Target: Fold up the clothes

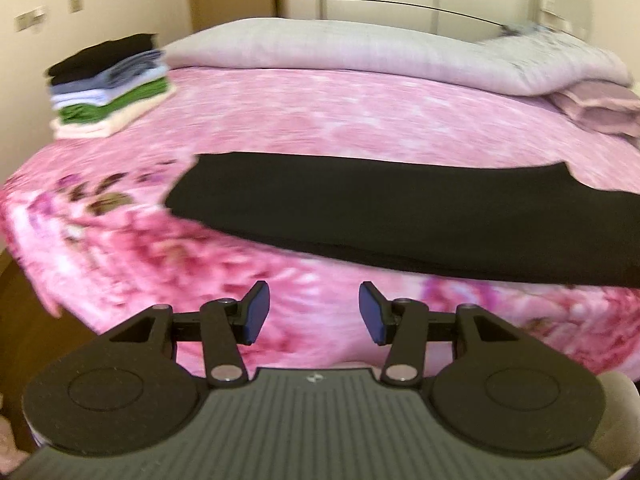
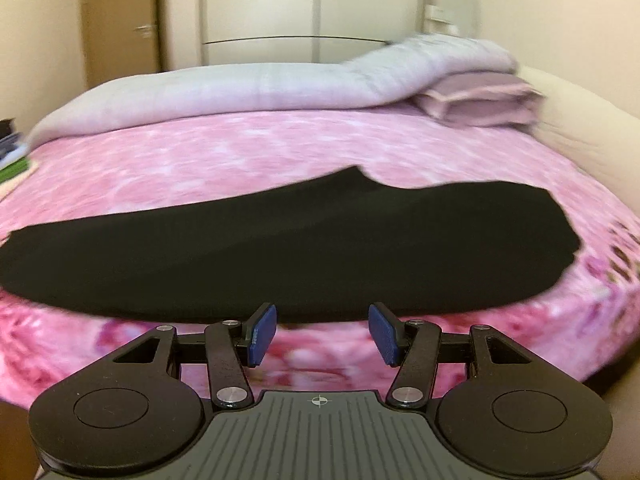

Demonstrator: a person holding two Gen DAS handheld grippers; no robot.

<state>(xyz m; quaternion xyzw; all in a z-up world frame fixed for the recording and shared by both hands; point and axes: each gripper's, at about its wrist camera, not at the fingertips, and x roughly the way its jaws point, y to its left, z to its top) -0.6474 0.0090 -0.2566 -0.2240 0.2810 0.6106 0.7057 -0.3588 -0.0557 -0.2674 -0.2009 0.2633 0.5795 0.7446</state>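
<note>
A black garment [image 1: 400, 216] lies flat on the pink bed [image 1: 320, 120], its long axis running left to right across both views. The left claw [image 1: 314, 312] and right claw [image 2: 322, 332] hover at its near edge, both wide open and empty.

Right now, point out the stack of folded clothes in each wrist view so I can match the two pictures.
Left wrist view: the stack of folded clothes sits upper left on the pink bedspread, black piece on top.
Right wrist view: only a sliver of it shows at the far left edge.
Shared landmark: the black garment lying flat across the bedspread.
</note>
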